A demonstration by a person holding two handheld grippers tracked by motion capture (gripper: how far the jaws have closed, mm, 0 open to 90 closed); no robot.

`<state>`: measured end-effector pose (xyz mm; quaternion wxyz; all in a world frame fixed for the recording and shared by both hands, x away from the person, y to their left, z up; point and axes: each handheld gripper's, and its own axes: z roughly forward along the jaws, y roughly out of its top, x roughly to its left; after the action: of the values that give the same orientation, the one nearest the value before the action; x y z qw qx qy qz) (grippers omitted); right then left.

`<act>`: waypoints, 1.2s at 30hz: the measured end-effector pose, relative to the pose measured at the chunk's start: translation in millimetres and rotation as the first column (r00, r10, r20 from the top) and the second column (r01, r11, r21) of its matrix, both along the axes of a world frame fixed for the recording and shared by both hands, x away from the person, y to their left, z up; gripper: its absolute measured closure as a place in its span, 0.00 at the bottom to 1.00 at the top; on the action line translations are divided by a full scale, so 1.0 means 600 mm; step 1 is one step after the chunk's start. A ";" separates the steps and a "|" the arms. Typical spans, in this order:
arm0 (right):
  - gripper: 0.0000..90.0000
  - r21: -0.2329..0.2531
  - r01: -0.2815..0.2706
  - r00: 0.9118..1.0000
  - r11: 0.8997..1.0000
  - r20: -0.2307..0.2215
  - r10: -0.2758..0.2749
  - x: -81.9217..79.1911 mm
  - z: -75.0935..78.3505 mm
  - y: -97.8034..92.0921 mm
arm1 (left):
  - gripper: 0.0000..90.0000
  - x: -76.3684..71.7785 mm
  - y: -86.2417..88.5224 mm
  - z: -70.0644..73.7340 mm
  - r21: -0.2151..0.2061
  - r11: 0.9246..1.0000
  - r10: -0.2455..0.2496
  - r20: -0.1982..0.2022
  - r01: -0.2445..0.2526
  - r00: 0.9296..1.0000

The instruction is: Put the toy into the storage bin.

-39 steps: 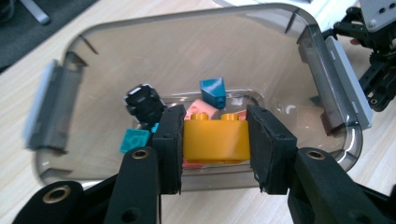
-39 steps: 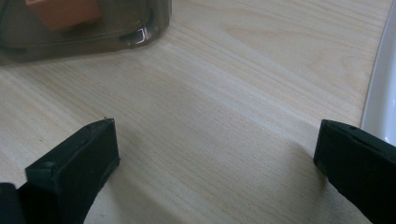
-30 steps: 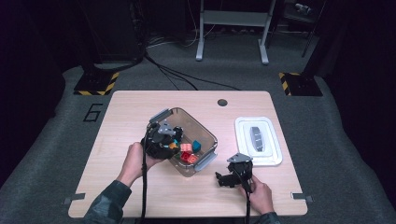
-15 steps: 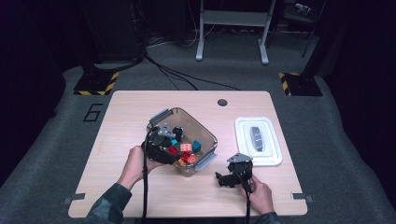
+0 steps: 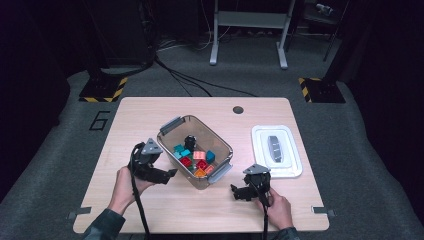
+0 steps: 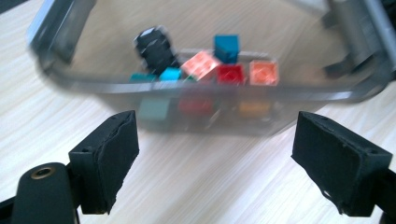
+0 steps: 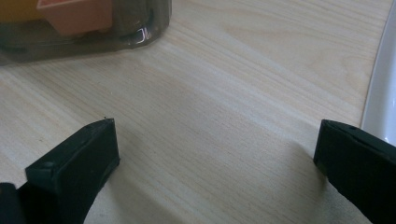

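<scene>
A clear plastic bin [image 5: 215, 135] stands mid-table with several coloured bricks [image 5: 196, 159] and a black round object [image 5: 190, 141] inside. My left gripper [image 5: 169, 174] sits open just outside the bin's near-left wall, low over the table. In the left gripper view it [image 6: 217, 123] faces the bin's wall [image 6: 299, 95], with red, orange, pink and teal bricks [image 6: 232, 73] and the black object [image 6: 154, 46] behind it. My right gripper [image 5: 236, 192] rests open near the bin's near-right corner; in its own view it [image 7: 217, 128] holds nothing above bare wood.
A white lid [image 5: 276, 150] with a grey handle lies to the right of the bin; its edge [image 7: 383, 93] shows in the right gripper view. The bin's corner [image 7: 84, 28] is close ahead there. A round hole [image 5: 238, 109] marks the table's far side.
My left gripper has drawn back out of the bin toward the person and now sits outside the wall. The right gripper has stayed put.
</scene>
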<state>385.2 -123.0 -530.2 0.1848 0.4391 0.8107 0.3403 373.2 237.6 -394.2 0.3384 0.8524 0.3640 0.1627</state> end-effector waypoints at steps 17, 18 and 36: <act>0.00 0.000 0.001 1.000 1.000 0.000 -0.001 0.000 0.000 0.000 | 0.02 0.008 0.093 -0.108 0.037 0.982 0.184 -0.013 -0.184 0.983; 0.00 0.000 0.001 1.000 1.000 0.000 -0.001 0.000 0.000 0.000 | 0.02 0.009 0.098 -0.112 0.048 0.982 0.184 -0.021 -0.183 0.983; 0.00 -0.001 0.001 1.000 1.000 0.000 -0.001 0.000 0.000 0.000 | 0.00 0.012 0.157 -0.225 -0.027 0.938 0.344 -0.021 -0.345 0.939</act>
<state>385.2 -123.1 -530.1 0.1853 0.4391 0.8107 0.3399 380.6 331.8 -529.3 0.3147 0.7716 0.5125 0.2072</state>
